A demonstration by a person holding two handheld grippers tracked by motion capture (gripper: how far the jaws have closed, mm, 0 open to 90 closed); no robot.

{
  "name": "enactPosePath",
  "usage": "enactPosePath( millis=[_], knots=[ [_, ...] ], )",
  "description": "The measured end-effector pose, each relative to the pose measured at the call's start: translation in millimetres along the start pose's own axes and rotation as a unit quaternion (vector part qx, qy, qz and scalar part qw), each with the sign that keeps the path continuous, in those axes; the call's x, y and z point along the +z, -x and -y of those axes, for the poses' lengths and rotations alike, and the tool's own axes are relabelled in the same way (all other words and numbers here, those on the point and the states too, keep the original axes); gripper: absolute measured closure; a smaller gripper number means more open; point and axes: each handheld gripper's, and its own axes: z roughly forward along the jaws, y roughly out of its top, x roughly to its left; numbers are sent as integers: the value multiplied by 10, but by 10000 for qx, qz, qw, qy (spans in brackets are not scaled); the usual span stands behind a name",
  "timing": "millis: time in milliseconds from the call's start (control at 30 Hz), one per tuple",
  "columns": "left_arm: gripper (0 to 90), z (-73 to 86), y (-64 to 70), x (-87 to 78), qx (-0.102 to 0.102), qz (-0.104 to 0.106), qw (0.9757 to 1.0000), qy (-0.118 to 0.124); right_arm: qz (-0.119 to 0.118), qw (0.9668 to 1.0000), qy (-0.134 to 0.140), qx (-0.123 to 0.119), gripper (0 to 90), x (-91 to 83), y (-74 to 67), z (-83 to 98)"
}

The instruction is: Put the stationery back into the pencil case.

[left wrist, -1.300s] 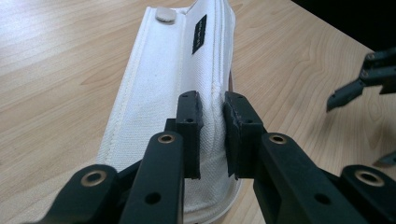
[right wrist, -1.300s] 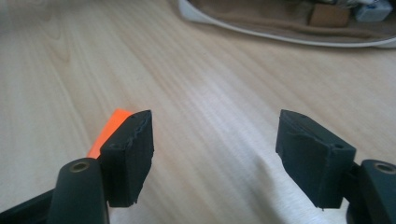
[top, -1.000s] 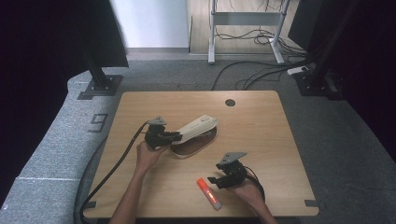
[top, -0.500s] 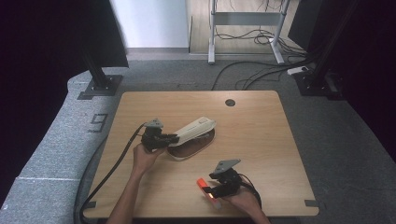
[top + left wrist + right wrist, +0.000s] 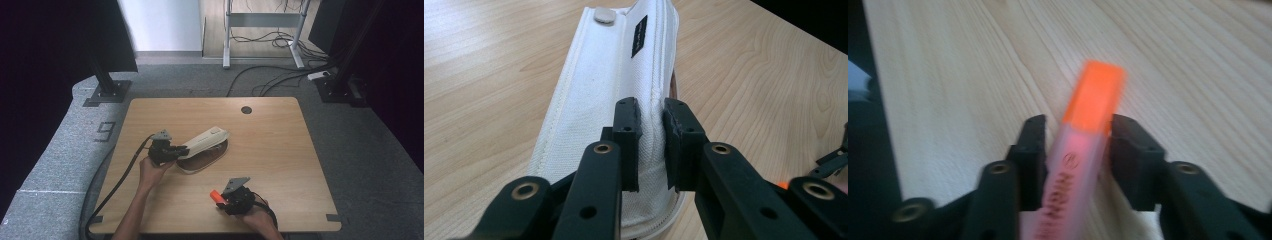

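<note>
A white fabric pouch (image 5: pixel 206 141) lies mid-table on the wooden table (image 5: pixel 300 150), its upper flap raised over a dark opening. My left gripper (image 5: pixel 181 150) is shut on the flap's near edge; in the left gripper view the pads (image 5: pixel 626 125) pinch the white cloth (image 5: pixel 594 100). Near the front edge, my right gripper (image 5: pixel 223 196) has just been closing its jaws, and an orange-capped pink highlighter (image 5: pixel 215 194) sits between them. In the right gripper view the highlighter (image 5: pixel 1088 115) runs lengthwise between the pads, which press on both its sides, cap pointing away.
A round cable hole (image 5: pixel 246 109) sits near the table's far edge. The left gripper's black cable (image 5: pixel 120 185) trails off the front left corner. Monitor stand bases (image 5: pixel 107 92) and loose cables (image 5: pixel 270 80) lie on the carpet beyond.
My right gripper slid left over the highlighter, which lay on the table beside it, and its jaws narrowed around it. The left gripper and pouch stayed put.
</note>
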Motion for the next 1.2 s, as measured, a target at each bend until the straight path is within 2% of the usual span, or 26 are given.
enactPosePath(
  millis=[200, 400, 733, 967, 1200],
  knots=[
    [771, 24, 10, 6, 25, -19, 10000, 30, 47, 9999, -12, 150, 655, -17, 52, 5],
    [771, 51, 10, -4, 16, -26, 9999, 141, 45, 9995, 97, 285, 655, -49, 155, -20],
    [771, 51, 4, -17, 11, -15, 9998, 183, 91, 9989, 305, 352, 655, -110, 424, -235],
    [771, 52, 3, -26, 11, 1, 9998, 198, 165, 9984, 352, 414, 655, -46, 641, -393],
    [771, 55, 11, -28, 14, -9, 9998, 222, 224, 9988, 303, 322, 655, 40, 794, -557]
  ],
)
